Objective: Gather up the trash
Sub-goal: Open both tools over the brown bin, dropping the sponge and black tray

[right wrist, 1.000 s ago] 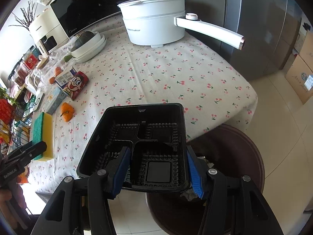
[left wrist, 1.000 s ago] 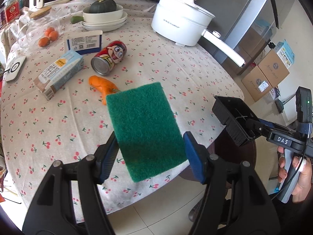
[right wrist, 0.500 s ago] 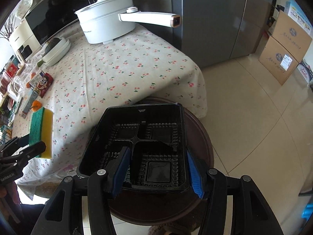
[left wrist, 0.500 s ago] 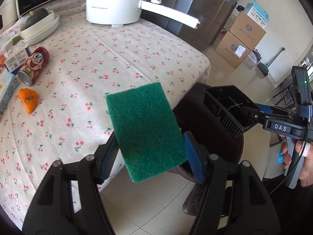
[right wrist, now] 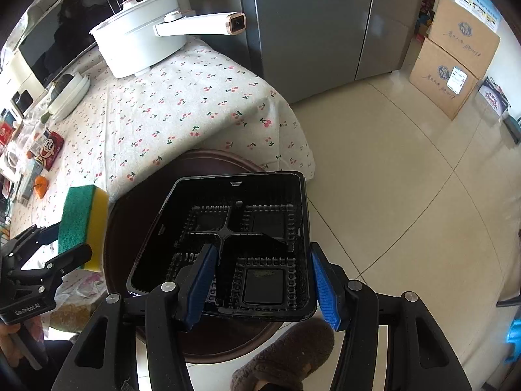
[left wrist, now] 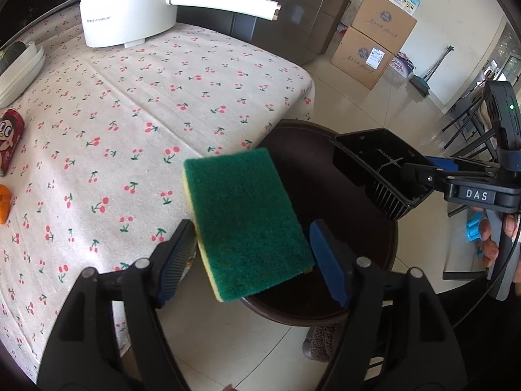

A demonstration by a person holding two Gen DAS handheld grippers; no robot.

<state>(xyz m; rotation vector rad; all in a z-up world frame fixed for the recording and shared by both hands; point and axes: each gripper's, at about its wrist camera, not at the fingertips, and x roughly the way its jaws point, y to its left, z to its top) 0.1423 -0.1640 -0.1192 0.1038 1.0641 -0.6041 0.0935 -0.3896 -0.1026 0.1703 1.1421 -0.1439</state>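
My left gripper [left wrist: 252,255] is shut on a green and yellow sponge [left wrist: 244,221] and holds it over the near rim of a dark brown round bin [left wrist: 312,176] on the floor by the table corner. My right gripper [right wrist: 262,282] is shut on a black plastic food tray [right wrist: 228,238] and holds it above the same bin [right wrist: 130,221]. The tray also shows in the left wrist view [left wrist: 377,169], to the right of the sponge. The sponge shows at the left of the right wrist view [right wrist: 81,218].
The cherry-print table [left wrist: 130,104] holds a white pot with a long handle [left wrist: 130,3], a red can [left wrist: 9,140], an orange scrap [left wrist: 4,203] and white bowls [right wrist: 70,93]. A grey fridge [right wrist: 319,22] and cardboard boxes [right wrist: 452,65] stand behind. A brown slipper [right wrist: 286,358] lies by the bin.
Both grippers have swung right, away from the table, and now hang over the bin. The sponge and the tray remain gripped.
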